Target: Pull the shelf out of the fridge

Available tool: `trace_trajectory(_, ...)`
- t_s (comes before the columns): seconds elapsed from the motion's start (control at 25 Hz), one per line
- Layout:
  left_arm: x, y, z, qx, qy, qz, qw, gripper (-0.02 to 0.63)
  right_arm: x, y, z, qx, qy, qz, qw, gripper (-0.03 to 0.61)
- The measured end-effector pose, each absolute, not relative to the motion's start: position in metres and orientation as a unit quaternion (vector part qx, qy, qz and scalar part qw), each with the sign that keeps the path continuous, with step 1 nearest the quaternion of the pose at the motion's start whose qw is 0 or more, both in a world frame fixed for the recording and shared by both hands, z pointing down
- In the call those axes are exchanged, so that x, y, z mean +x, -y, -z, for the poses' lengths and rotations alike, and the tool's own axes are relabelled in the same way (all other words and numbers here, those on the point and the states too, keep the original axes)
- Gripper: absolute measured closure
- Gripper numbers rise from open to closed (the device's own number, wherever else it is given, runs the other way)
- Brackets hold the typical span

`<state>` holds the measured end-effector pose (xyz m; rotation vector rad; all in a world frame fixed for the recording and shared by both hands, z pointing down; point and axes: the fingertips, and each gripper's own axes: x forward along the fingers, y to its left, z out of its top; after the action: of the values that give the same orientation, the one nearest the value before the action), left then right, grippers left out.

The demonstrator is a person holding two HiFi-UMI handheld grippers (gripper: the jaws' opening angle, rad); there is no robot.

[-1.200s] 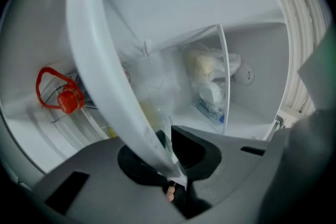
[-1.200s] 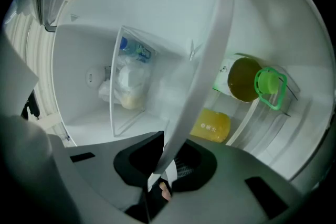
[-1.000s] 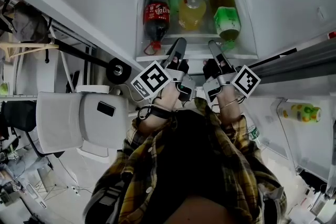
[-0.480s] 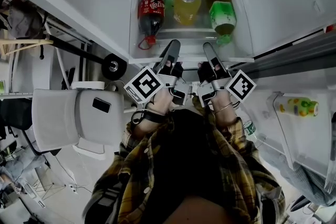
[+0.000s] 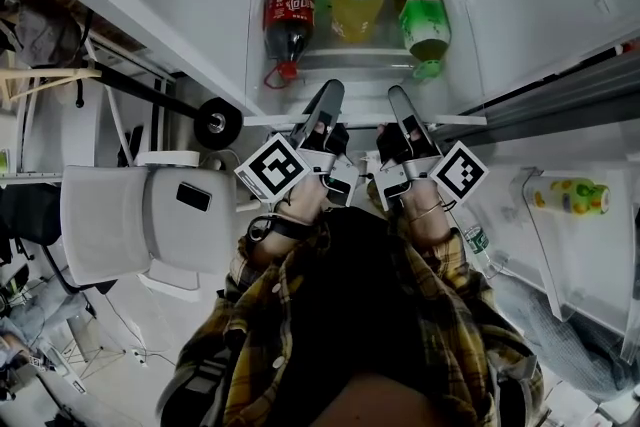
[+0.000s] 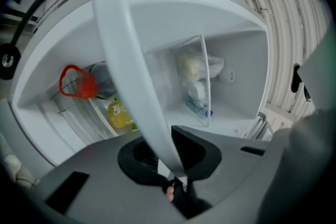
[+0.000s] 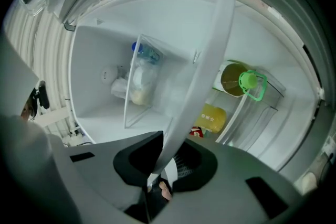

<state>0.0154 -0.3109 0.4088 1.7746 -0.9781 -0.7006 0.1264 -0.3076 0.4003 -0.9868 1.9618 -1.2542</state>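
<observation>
The fridge shelf is a clear pane with a white front rim (image 5: 362, 119). In the head view it lies across the open fridge, just ahead of my hands. My left gripper (image 5: 330, 91) is shut on that rim left of its middle. My right gripper (image 5: 397, 96) is shut on it right of the middle. In the left gripper view the white rim (image 6: 126, 50) runs down into the left gripper (image 6: 171, 159), pinched between the dark pads. The right gripper view shows the same: the rim (image 7: 210, 55) ends clamped in the right gripper (image 7: 161, 164).
Under the pane lie a cola bottle (image 5: 288, 20), a yellow juice bottle (image 5: 357, 10) and a green bottle (image 5: 425, 25). A clear bin (image 6: 197, 84) stands deeper inside. The fridge door's rack (image 5: 570, 197) holds a bottle at the right. A white chair (image 5: 150, 225) stands at the left.
Both grippers have kept their hold. The shelf's front rim has come a little toward me relative to the bottles beneath it, and the head view has shifted slightly.
</observation>
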Motion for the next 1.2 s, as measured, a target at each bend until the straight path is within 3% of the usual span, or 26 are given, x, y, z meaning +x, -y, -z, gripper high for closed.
trace_trajectory(1.2, 0.021, 0.274, -0.414, 0.712, 0.382, 0.297, 0.508, 0.565, 0.130, 0.272, -0.399, -0.374, -0.752, 0.462, 0.285, 0.515)
